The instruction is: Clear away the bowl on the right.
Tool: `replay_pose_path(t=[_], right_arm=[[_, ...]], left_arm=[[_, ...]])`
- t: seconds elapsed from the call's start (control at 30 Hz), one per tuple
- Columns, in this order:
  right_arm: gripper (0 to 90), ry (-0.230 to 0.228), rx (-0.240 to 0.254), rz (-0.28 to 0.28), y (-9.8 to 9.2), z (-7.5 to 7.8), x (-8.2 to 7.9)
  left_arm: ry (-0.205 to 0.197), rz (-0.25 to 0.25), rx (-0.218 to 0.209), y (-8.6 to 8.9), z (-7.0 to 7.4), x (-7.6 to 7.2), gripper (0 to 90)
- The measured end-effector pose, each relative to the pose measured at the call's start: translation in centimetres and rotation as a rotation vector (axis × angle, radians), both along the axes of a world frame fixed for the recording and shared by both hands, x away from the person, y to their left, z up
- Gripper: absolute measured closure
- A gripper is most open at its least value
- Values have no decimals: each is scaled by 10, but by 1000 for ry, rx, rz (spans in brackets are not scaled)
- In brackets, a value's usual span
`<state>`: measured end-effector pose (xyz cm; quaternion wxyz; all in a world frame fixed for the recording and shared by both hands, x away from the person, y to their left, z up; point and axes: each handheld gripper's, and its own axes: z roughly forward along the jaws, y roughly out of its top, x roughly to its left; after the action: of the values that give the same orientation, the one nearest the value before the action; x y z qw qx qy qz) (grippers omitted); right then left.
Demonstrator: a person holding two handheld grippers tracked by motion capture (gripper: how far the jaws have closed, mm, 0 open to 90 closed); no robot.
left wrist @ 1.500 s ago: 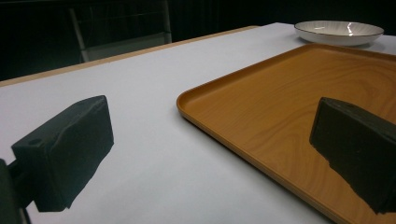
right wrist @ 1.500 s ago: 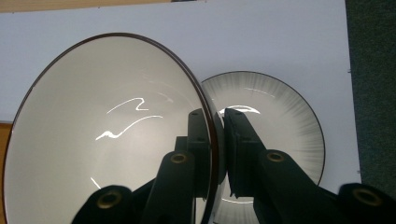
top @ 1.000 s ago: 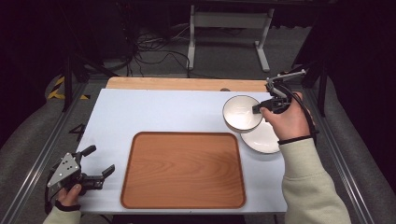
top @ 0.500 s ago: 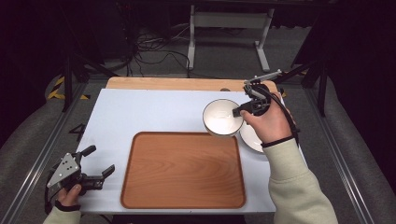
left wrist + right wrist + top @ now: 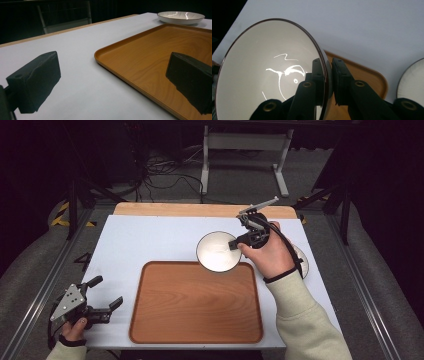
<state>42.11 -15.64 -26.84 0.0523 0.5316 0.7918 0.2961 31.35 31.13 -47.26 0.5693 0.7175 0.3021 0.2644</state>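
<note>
White bowl [image 5: 218, 252] is hanging in my right gripper [image 5: 239, 243] over the far edge of the tray [image 5: 195, 302], seen from the high view. My right hand [image 5: 267, 251] is wrapping the handle, and a plate [image 5: 301, 261] is peeking out from behind that hand, sitting on the table [image 5: 145, 237] near its right side. My left gripper [image 5: 102, 296] is resting down at the near left corner of the table, off the tray, jaws spread wide and holding nothing.

Left gripper view: the two black jaws are standing well apart with nothing between them. They're pointing across the table, with the tray's [image 5: 150, 57] corner running past the right jaw. Way off at the far side, the plate [image 5: 181, 17] is sitting on the table [image 5: 75, 42] just beyond the tray.

Right gripper view: the jaws are pinching the bowl's [image 5: 269, 72] rim, one inside and one outside, clamped tight on it. The bowl is tilting so I'm looking into its shiny inside. Below it, the tray [image 5: 364, 75] is showing, and the plate [image 5: 412, 80] is sitting at the right edge.
</note>
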Motion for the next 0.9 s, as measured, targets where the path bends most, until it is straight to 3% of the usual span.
replay_pose_path(t=[0.33, 0.9], right_arm=[[807, 35, 63, 62, 21, -11, 1], [807, 124, 60, 92, 40, -67, 6]], left_arm=[[-1, 0, 1, 0, 0, 0, 3], [-2, 2, -2, 0, 0, 0, 3]])
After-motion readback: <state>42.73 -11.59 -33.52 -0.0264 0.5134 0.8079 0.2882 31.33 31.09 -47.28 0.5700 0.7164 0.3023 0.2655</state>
